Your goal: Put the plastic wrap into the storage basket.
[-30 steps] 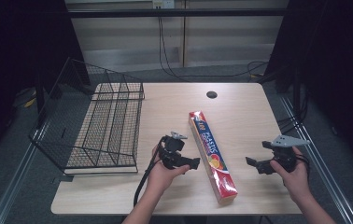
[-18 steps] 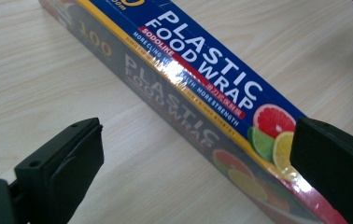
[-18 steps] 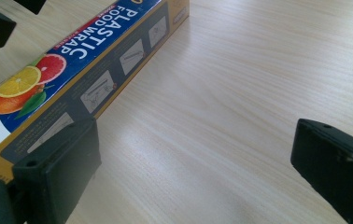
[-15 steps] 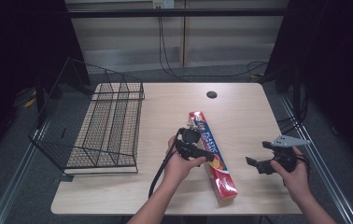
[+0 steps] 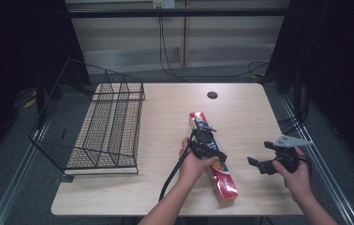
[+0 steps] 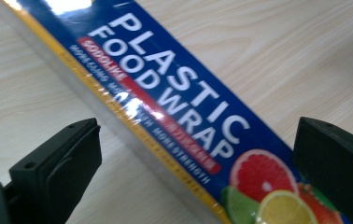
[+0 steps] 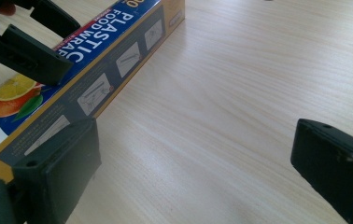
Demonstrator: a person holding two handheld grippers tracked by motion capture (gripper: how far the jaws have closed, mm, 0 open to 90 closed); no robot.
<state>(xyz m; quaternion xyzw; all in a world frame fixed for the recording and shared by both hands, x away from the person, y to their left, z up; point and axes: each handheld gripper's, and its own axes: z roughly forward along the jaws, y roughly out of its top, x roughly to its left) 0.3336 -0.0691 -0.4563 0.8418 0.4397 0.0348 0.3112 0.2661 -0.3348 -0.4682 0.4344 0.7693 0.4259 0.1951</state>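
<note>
Two grippers over the table (image 5: 165,197): the left gripper (image 5: 208,145) sits right above the plastic food wrap box (image 5: 221,180), jaws spread wide, the box (image 6: 179,112) lying diagonally between them, untouched. The right gripper (image 5: 259,165) hangs just beside the box's near end, jaws also wide apart, box (image 7: 95,70) by its left jaw. A wire basket (image 5: 95,126) stands well off the left gripper's far side.
</note>
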